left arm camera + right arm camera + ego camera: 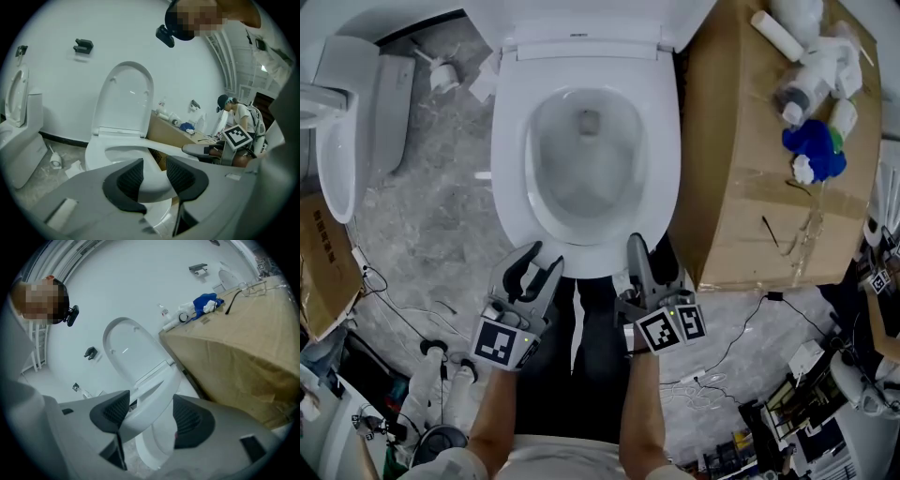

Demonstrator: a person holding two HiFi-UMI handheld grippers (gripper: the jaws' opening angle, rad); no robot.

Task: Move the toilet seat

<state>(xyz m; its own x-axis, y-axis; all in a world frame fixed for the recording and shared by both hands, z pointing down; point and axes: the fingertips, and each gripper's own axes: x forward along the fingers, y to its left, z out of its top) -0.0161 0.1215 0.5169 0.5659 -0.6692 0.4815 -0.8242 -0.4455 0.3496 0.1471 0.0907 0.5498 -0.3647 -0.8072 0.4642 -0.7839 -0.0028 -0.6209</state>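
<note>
The white toilet seat (511, 141) rings the bowl, and the lid (581, 19) stands upright behind it. My left gripper (542, 258) is at the seat's front left edge. In the left gripper view the seat (146, 141) is raised off the bowl, and its front rim fills the gap between the pads of the left gripper (154, 176). My right gripper (636, 248) is at the front right edge. In the right gripper view the lifted seat (153, 397) passes between the jaws of the right gripper (150, 416). It lies against the left pad, with a gap to the right pad.
A large cardboard box (769, 141) stands close to the toilet's right side, with bottles and a blue cloth (814, 150) on top. A second toilet (347, 112) stands at the left. Cables and tools lie on the floor around my legs. Another person (234, 112) is far right.
</note>
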